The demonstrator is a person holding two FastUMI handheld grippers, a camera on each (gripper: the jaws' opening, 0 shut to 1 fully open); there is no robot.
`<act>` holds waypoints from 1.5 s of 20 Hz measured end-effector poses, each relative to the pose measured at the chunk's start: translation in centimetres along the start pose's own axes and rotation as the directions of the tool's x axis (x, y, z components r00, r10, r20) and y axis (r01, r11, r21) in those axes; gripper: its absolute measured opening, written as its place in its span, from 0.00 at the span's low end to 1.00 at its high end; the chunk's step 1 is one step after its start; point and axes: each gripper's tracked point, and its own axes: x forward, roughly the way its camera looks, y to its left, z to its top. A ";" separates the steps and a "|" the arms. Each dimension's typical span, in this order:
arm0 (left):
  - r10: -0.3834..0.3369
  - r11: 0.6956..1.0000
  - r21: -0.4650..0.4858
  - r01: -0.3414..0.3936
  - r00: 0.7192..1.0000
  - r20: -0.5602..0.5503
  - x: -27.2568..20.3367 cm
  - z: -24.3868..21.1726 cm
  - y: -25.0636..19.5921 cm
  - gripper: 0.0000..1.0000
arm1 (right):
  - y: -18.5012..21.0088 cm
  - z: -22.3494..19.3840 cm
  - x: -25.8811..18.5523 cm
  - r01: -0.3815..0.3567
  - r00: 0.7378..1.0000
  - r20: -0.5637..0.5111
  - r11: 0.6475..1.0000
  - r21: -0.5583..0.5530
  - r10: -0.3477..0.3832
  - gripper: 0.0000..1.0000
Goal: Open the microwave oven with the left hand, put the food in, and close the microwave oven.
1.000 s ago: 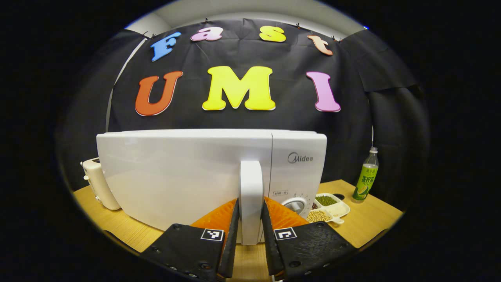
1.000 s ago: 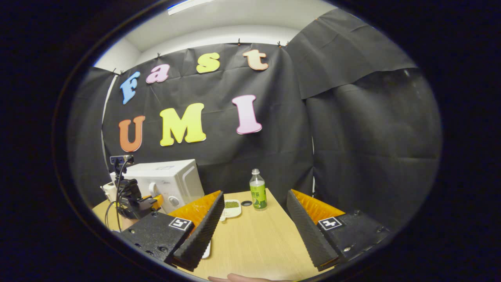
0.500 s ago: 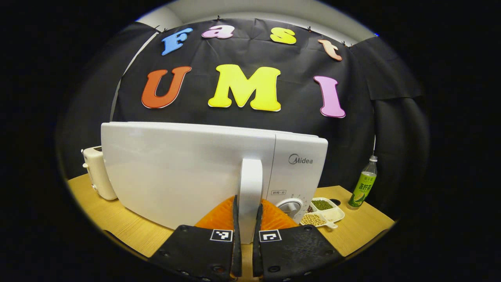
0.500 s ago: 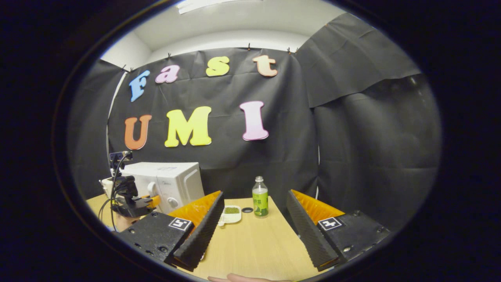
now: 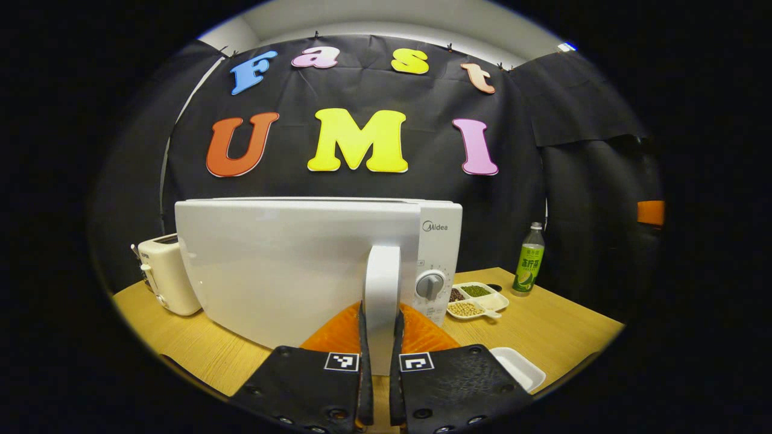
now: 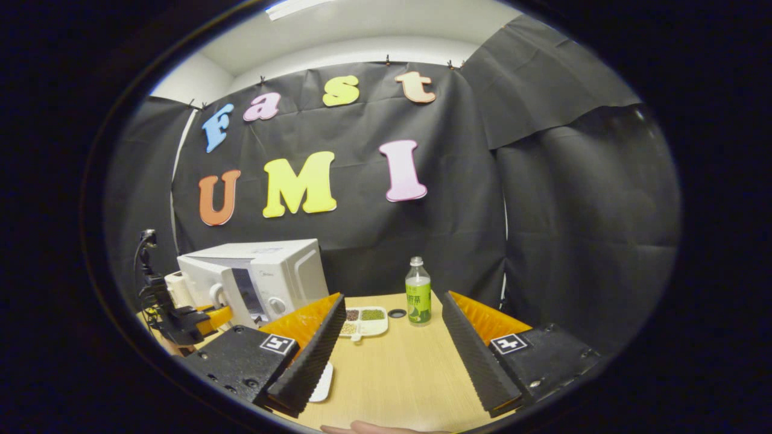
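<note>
Left hand-held gripper (image 5: 380, 337) pinching the white vertical door handle (image 5: 382, 283) of the white boxy microwave oven (image 5: 301, 259); both fingers press on the handle's lower part. In the right gripper view the microwave oven (image 6: 271, 274) door is swung partly open, with the left hand-held gripper (image 6: 211, 314) at the handle. The microwave sits on the light wooden desk (image 5: 561, 325), back-left area.

The cream toaster (image 5: 166, 274) stands just beside the microwave's left side in the left gripper view. The white divided dish with beans and green lentils (image 5: 476, 298) lies on the desk near the microwave's control-panel side; the round control knob (image 5: 429, 284) is on that panel. The green-labelled plastic drink bottle (image 5: 529, 265) stands upright beyond the dish, near the back wall, with a small dark cap-like disc (image 6: 396, 313) between dish and bottle. The white shallow rectangular tray (image 5: 518, 367) lies at the near desk edge, beside the left gripper's fingers; cannot tell what it holds.

Right hand-held gripper (image 6: 392, 355) is spread wide, holding nothing, over bare desk. The white tray (image 6: 321, 383) peeks out from under its left finger. A fingertip (image 6: 374, 428) shows at the bottom edge.
</note>
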 end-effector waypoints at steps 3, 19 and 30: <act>-0.005 1.000 -0.027 0.005 1.000 -0.005 -4.5 -0.4 1.7 0.10 | 1.2 0.4 -2.8 0.004 1.000 0.001 1.000 -0.002 -0.004 1.00; 0.293 0.955 0.045 -0.292 0.956 -0.001 -29.9 2.6 18.2 0.95 | 12.6 2.4 -9.4 -0.098 0.994 0.037 0.984 -0.148 0.104 1.00; 0.272 0.962 -0.019 -0.272 0.957 0.098 -28.7 13.3 17.6 0.95 | 14.5 0.6 0.6 -0.169 0.958 -0.259 0.974 -0.151 0.126 0.95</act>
